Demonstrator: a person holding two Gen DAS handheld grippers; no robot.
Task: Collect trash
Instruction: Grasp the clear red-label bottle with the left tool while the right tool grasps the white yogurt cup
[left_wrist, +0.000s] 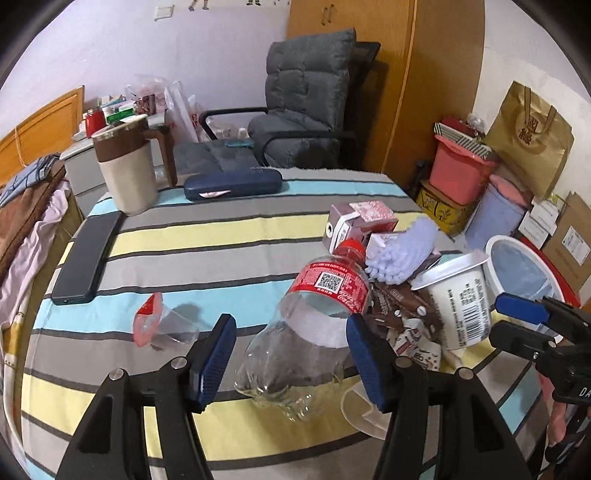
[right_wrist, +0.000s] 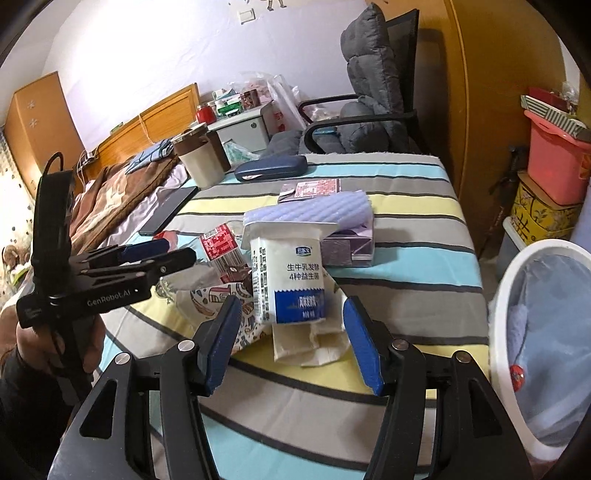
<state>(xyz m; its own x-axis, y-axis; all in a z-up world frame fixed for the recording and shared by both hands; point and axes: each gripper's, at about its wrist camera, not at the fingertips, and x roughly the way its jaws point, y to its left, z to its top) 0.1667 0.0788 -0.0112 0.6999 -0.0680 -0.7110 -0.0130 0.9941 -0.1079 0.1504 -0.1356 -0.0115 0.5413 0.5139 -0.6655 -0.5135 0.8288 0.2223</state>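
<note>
- left gripper, lower centre of its own view, jaws released and straddling the clear bottle without pressing; i judge it should close on the mid-body, square across

- bottle lies flat, long axis running lower left to upper right, red cap pointing up-frame toward the pile

- right gripper released, empty, facing the yogurt cup; bin at right edge

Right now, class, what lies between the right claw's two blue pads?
In the right wrist view, the white yogurt cup and crumpled paper lie there, untouched by the open right claw.
</note>
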